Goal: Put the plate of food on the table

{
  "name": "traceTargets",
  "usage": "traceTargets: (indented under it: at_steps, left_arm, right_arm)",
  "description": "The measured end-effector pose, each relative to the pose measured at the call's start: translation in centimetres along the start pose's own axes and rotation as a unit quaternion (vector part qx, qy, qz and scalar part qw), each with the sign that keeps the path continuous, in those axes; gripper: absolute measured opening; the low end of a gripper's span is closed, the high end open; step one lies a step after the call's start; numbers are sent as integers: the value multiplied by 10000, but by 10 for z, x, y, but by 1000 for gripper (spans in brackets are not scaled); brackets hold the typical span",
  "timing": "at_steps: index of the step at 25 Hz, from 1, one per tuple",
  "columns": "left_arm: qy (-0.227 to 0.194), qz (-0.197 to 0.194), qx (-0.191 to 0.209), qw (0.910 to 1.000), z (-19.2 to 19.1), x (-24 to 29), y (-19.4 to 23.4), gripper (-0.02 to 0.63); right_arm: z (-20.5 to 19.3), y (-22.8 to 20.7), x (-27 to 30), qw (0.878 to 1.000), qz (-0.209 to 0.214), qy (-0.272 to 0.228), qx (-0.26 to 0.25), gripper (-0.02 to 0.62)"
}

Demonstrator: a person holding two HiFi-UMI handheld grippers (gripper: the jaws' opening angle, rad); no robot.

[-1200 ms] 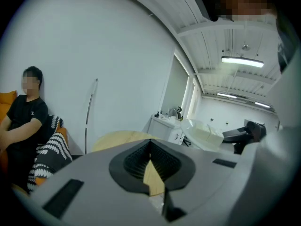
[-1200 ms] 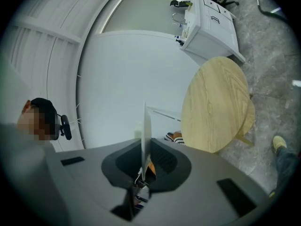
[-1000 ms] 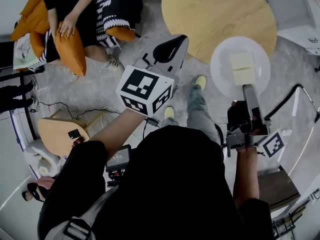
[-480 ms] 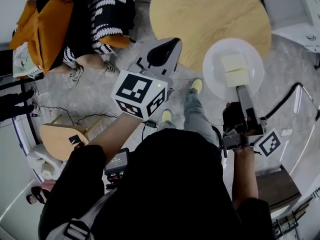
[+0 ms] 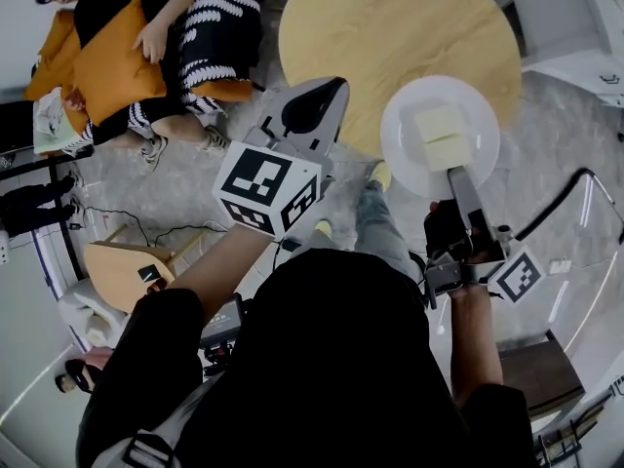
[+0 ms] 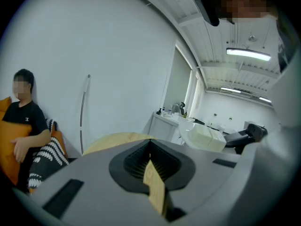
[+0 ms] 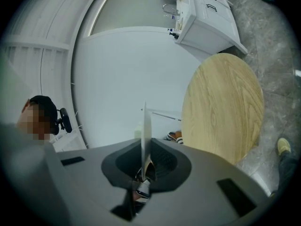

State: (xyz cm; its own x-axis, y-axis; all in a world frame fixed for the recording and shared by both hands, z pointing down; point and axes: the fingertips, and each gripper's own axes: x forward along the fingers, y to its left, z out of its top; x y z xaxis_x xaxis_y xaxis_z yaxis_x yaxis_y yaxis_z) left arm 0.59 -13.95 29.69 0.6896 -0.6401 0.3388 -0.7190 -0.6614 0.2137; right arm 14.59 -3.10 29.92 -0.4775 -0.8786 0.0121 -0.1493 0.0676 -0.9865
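A white plate (image 5: 439, 135) carries two pale yellow blocks of food (image 5: 441, 136). It hangs over the near right edge of the round wooden table (image 5: 390, 37). My right gripper (image 5: 450, 171) is shut on the plate's near rim. In the right gripper view the plate (image 7: 146, 126) shows edge-on as a thin white line between the jaws, with the table (image 7: 221, 107) to its right. My left gripper (image 5: 327, 91) hovers left of the plate, jaws together, nothing held. From the left gripper (image 6: 153, 173) the plate (image 6: 202, 138) shows at the right.
A person sits on a sofa with an orange cushion (image 5: 107, 71) at the upper left. A small wooden stool (image 5: 112, 261) and cables (image 5: 127, 213) lie on the floor at left. White cabinets (image 5: 575, 18) stand right of the table. My yellow shoe (image 5: 380, 172) is below the plate.
The table and the plate have slid left in the head view and look a little nearer. The right gripper keeps its hold. The seated person has pulled the orange cushion to the chest.
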Motion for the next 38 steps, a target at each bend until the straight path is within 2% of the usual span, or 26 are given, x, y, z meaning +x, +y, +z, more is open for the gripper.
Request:
traceTargets:
  at_steps: [5,11,16,32,38]
  left_arm:
    - [-57,19,60,10000,15,6,-9,6]
    - [-156,273,76,9995,20,15,-9,6]
    - [-224,500,14,9985,41,33,1,6]
    - [-375,780,69,9962,50,13,-5,6]
    - [-441,721,125,9963,54,11,-11,6]
  right_arm:
    - [0,-1,2,9998,55,154,142,27]
    - [9,-9,5,9988,130,440,195,26]
    - [40,-3,25,9976,166,650,164,26]
    - [37,8,32,9937,529,974,139,26]
    - [35,6,29,9941,522,946,121,26]
